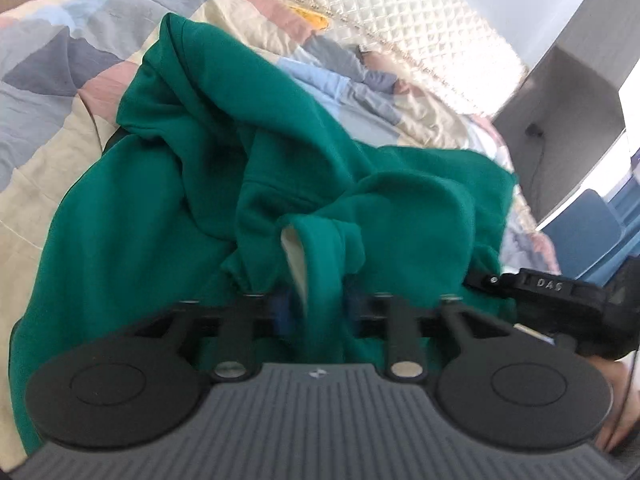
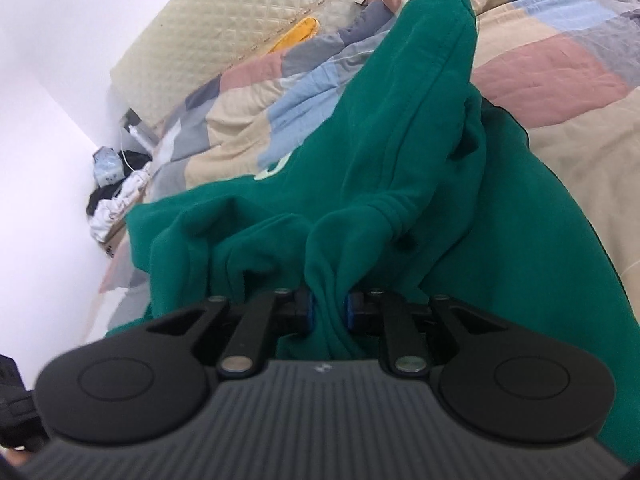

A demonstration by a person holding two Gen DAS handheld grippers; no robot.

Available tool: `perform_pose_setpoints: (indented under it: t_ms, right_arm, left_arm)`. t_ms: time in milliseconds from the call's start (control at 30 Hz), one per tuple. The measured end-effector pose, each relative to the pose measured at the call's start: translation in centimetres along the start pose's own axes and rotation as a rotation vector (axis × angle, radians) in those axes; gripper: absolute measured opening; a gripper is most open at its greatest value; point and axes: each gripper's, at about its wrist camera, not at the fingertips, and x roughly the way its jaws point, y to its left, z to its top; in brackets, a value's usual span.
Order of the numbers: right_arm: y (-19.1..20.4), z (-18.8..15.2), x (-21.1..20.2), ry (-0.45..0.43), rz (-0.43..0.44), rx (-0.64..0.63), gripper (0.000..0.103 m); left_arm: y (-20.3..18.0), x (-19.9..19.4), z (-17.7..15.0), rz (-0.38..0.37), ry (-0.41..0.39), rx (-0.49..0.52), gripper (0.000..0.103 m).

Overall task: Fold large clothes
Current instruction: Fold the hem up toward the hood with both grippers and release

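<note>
A large green sweatshirt [image 1: 168, 216] lies crumpled on a bed with a patchwork quilt [image 1: 52, 80]. My left gripper [image 1: 316, 304] is shut on a bunched fold of the green fabric, whose pale inner side shows beside the pinch. My right gripper [image 2: 329, 307] is shut on another gathered fold of the same sweatshirt [image 2: 400, 168], which stretches away toward the headboard. The right gripper's black body [image 1: 560, 300] shows at the right edge of the left wrist view, close beside the left one.
A cream quilted headboard [image 1: 420, 28] runs along the far side of the bed. A yellow object [image 2: 296, 36] lies by the headboard. A grey cabinet [image 1: 560, 112] and a blue chair [image 1: 580, 232] stand to the right. Clutter [image 2: 116, 188] is piled by the white wall.
</note>
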Motion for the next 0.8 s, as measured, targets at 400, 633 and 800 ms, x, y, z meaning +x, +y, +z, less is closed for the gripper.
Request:
perform_pose_setpoints:
  t_ms: [400, 633, 800]
  right_arm:
    - [-2.1, 3.0, -2.7, -0.159, -0.036, 0.047, 0.062]
    - [-3.4, 4.7, 0.3, -0.188, -0.082, 0.002, 0.06]
    - [-3.5, 5.1, 3.1, -0.179, -0.098, -0.07, 0.039]
  left_arm:
    - [2.7, 1.2, 7.2, -0.017, -0.135, -0.148, 0.069]
    - [4.0, 6.3, 10.1, -0.027, -0.138, -0.168, 0.068]
    - [4.4, 8.9, 11.2, -0.042, -0.131, -0.128, 0.049]
